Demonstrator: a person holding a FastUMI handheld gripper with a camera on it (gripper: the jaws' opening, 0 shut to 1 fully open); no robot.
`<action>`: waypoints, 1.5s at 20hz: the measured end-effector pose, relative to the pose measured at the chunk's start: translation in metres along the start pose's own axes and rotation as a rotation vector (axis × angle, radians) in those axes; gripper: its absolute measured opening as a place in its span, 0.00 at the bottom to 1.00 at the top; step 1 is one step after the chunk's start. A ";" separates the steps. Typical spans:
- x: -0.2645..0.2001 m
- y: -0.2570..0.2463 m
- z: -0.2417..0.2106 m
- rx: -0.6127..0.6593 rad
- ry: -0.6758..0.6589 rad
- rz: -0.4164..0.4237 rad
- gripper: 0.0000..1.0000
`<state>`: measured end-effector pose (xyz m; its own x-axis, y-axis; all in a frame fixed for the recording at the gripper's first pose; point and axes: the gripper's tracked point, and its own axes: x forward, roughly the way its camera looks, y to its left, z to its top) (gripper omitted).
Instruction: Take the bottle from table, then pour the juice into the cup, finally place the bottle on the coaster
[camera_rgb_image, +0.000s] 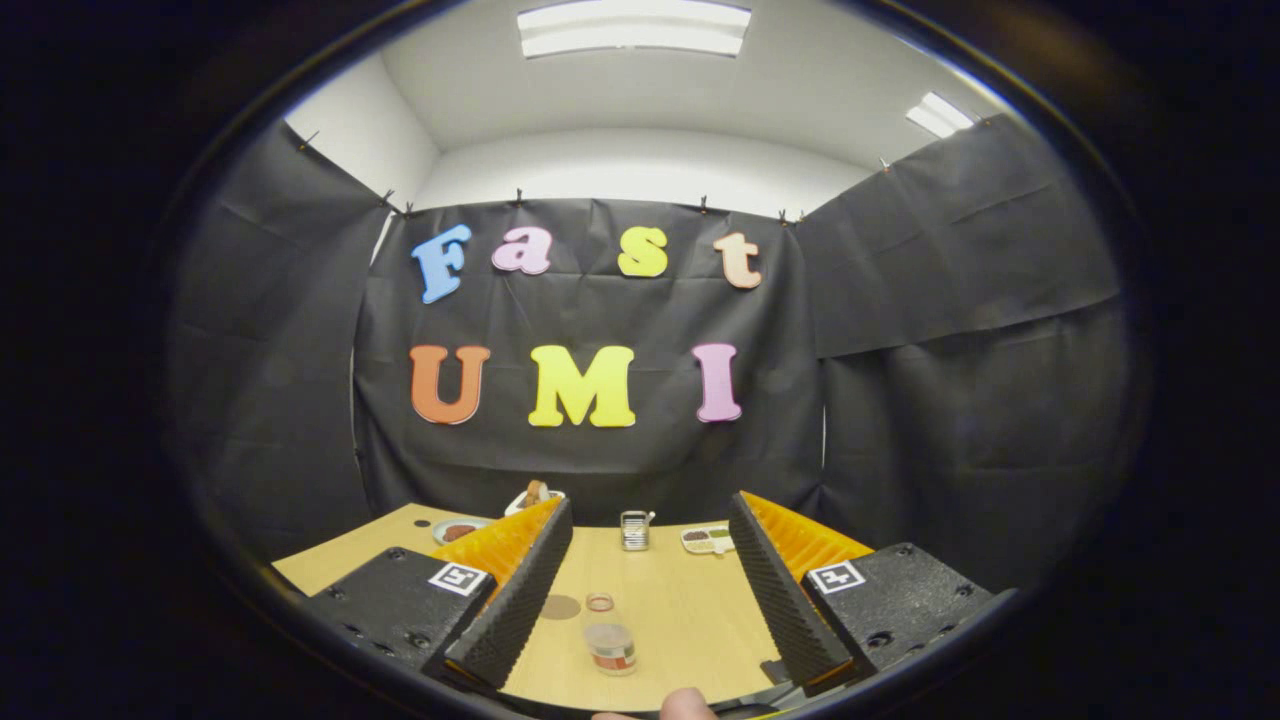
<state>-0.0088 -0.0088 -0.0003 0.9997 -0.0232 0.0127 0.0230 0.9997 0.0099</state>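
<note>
1. The bottle (609, 634) stands upright on the wooden table (690, 620), its long axis vertical and its open mouth pointing up. It is a small clear bottle with a red band low on its body.
2. It sits between the two fingers, nearer the one on the left, and touches neither of them.
3. The gripper (650, 575) is spread wide, with a broad strip of bare tabletop showing between the ribbed inner faces of its fingers; it holds nothing.
4. The gripper is held low and roughly level over the near part of the table, its fingers reaching forward toward the booth's back wall.
5. A fingertip (688, 704) of the person shows at the near edge, just behind the bottle.
6. The coaster (561, 606), a flat brown disc, lies on the table just beside the left finger, a little beyond the bottle and to its left.
7. The cup (635, 530), a glass with vertical ribs, stands well beyond the bottle, near the table's far edge.
8. A small divided dish (707, 540) lies just right of the cup.
9. A plate (458, 531) and a white bowl (533, 497) sit at the far left, partly behind the left finger.
</note>
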 end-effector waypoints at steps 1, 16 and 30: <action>0.000 -0.001 -0.001 -0.001 0.000 0.000 1.00; 0.005 -0.001 -0.067 0.012 0.100 0.042 1.00; 0.033 0.014 -0.208 -0.079 0.235 0.124 1.00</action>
<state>0.0268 0.0067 -0.2082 0.9704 0.0929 -0.2230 -0.1078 0.9926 -0.0553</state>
